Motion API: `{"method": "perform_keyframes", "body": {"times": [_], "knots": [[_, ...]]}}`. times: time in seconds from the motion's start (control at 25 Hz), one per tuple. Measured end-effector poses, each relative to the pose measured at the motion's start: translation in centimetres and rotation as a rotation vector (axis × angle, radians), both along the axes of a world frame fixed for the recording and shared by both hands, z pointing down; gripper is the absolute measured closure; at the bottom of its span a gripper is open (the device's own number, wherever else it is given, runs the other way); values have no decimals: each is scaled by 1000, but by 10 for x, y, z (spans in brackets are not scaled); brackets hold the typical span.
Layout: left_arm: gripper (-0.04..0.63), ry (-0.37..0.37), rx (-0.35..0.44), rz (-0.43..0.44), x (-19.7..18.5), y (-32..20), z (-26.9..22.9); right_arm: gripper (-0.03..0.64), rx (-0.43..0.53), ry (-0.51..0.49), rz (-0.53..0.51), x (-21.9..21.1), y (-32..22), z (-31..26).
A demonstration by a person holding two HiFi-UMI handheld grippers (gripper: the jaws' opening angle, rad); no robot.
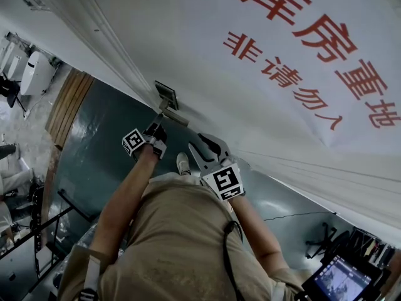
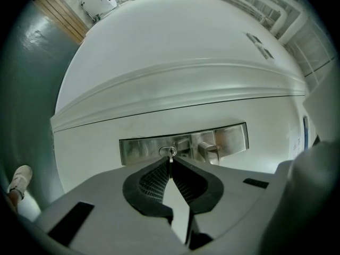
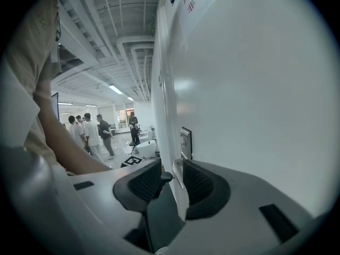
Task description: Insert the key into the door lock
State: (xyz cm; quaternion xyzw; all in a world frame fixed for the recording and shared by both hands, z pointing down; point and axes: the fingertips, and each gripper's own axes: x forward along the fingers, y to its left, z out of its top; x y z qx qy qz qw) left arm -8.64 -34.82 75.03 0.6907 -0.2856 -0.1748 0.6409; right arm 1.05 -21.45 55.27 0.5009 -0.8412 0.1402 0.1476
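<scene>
Left tongs (image 2: 170,161) are clamped on the key (image 2: 170,155), whose tip sits at the keyhole (image 2: 168,151) in the steel plate (image 2: 138,149) on the white door (image 2: 175,62); its depth cannot be told. Right tongs (image 3: 171,177) stand apart and hold nothing, with the door's edge (image 3: 178,180) seen between them. Only the head view shows the red lettering (image 1: 301,36). Only the right gripper view shows people (image 3: 90,134) standing well behind.

place: open lab hall | cues: exposed ceiling pipes (image 3: 135,47), strip lights (image 3: 116,89), red-lettered door (image 1: 188,68)
</scene>
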Motion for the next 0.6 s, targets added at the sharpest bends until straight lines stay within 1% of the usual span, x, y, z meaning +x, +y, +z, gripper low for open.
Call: {"method": "perform_keyframes", "body": {"times": [0.2, 0.6], "knots": [[563, 20, 8, -5, 0, 0, -5, 482, 2, -1, -2, -1, -2, 0], [563, 25, 0, -18, 0, -5, 1, 482, 4, 2, -11, -3, -7, -1]]}}
